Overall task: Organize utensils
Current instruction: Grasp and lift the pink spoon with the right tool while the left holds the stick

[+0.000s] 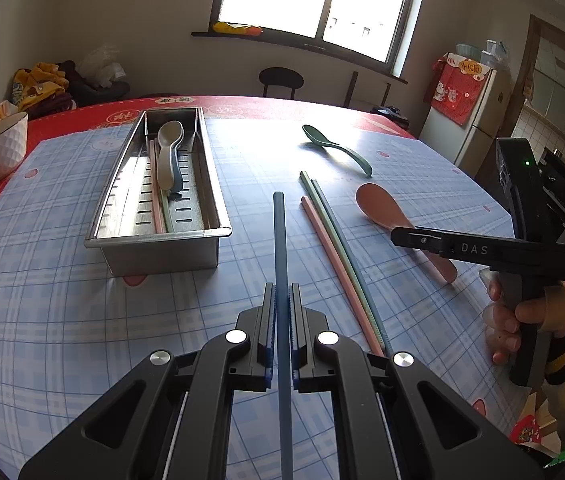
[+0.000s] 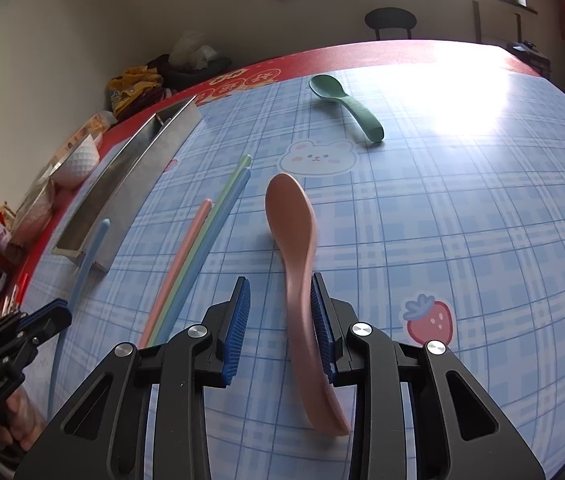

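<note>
Our left claw [image 1: 282,296] pinches a blue chopstick [image 1: 279,232]; our right claw [image 2: 280,312], spread, straddles the pink spoon [image 2: 290,220]. The tray [image 1: 210,184] holds some utensils; three chopsticks [image 1: 334,248] and a green spoon [image 1: 334,146] remain on the worktop [image 1: 62,320].

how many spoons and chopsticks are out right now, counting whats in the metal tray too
Spoons: 4. Green and pink on the table, grey and blue in the metal tray.
Chopsticks: 6. Blue one in the left gripper, pink, green and blue on the table, pink and green in the tray.
Total: 10
</note>
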